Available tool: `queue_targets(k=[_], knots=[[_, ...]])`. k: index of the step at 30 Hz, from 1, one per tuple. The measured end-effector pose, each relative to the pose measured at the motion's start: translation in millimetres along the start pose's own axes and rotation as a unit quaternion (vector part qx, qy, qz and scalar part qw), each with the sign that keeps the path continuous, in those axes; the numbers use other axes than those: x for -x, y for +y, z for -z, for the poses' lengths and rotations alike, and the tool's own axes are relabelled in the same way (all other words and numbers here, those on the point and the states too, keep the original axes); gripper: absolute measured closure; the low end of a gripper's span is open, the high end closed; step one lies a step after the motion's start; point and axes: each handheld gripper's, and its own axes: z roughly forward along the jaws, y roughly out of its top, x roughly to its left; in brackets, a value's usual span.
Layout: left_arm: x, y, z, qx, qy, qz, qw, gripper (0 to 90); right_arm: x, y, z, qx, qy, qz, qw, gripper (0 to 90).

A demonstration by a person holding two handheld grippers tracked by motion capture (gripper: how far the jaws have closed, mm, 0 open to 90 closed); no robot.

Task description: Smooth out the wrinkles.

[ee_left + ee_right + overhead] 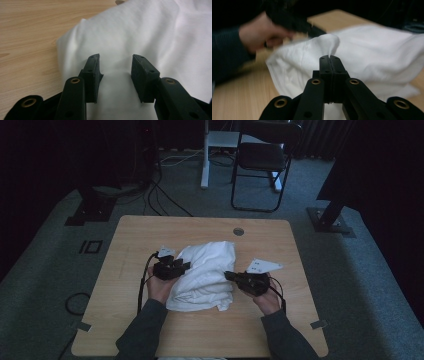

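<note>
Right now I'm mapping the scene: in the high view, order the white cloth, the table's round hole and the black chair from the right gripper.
1. White cloth, just left of the right gripper.
2. Round hole, farther back on the table.
3. Black chair, on the floor beyond.

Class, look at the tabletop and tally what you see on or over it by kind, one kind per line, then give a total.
White folded cloth: 1
Black tongs, left and right: 2
Hands holding the tongs, left and right: 2
Total: 5
</note>
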Motion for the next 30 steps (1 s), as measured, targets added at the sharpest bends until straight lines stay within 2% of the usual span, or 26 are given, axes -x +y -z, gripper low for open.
queue_targets(k=[2, 4, 6, 7, 10, 12, 14, 15, 16, 18, 20, 22, 23, 25, 26, 30], knots=[[1.6, 0.3, 0.5, 0.001, -0.001, -0.002, 1.0000, 58.6, 0.9, -12.9, 4.1, -0.028, -0.006, 0.012, 0.9995, 89.2], [4.1, 0.6, 0.1, -0.003, -0.004, -0.009, 0.9999, 58.6, 4.9, -30.3, 4.6, -0.055, -0.003, 0.005, 0.9985, 87.2], [7.1, 1.5, -1.2, -0.005, -0.003, -0.018, 0.9998, 58.3, 8.7, -44.4, 5.1, -0.087, -0.020, -0.004, 0.9960, 76.6], [8.1, 2.1, -1.6, -0.006, -0.005, -0.020, 0.9998, 58.3, 10.4, -48.1, 7.6, -0.089, -0.029, -0.006, 0.9956, 72.0], [10.4, 4.2, -3.1, -0.004, -0.006, -0.021, 0.9998, 58.3, 16.0, -41.3, 22.0, -0.056, -0.051, -0.024, 0.9968, 66.4], [11.2, 5.2, -3.8, -0.005, -0.007, -0.023, 0.9997, 58.4, 16.3, -30.7, 26.0, -0.036, -0.056, -0.025, 0.9975, 63.4], [12.1, 5.4, -4.5, -0.004, -0.007, -0.022, 0.9997, 58.3, 12.0, -19.1, 21.4, -0.028, -0.057, -0.017, 0.9978, 59.5], [12.1, 5.4, -4.5, -0.004, -0.007, -0.022, 0.9997, 58.4, 12.0, -19.1, 21.4, -0.028, -0.057, -0.017, 0.9978, 59.5], [12.5, 5.3, -5.1, -0.003, -0.006, -0.020, 0.9998, 58.4, 8.2, -15.0, 15.3, -0.028, -0.053, -0.012, 0.9981, 57.8], [12.6, 5.4, -6.0, -0.003, -0.006, -0.019, 0.9998, 58.3, -5.3, -12.0, -9.1, -0.055, -0.045, 0.015, 0.9974, 55.9], [12.7, 5.6, -5.9, -0.003, -0.006, -0.019, 0.9998, 58.3, -14.9, -15.3, -23.8, -0.075, -0.038, 0.035, 0.9959, 54.8], [12.9, 5.8, -5.6, -0.003, -0.006, -0.021, 0.9998, 58.0, -24.2, -20.2, -36.4, -0.097, -0.055, 0.061, 0.9919, 57.8], [12.9, 5.8, -5.6, -0.003, -0.006, -0.021, 0.9997, 57.9, -26.9, -22.5, -41.0, -0.110, -0.065, 0.073, 0.9891, 70.6], [13.0, 5.8, -5.3, -0.003, -0.007, -0.023, 0.9997, 57.4, -27.5, -23.5, -42.3, -0.116, -0.068, 0.077, 0.9879, 86.9], [13.1, 5.7, -5.1, -0.002, -0.006, -0.022, 0.9997, 57.2, -27.3, -22.6, -40.2, -0.113, -0.070, 0.074, 0.9884, 89.4], [12.9, 5.5, -6.6, -0.002, -0.005, -0.022, 0.9998, 56.9, -21.6, -13.5, -19.3, -0.075, -0.062, 0.057, 0.9937, 90.0]])
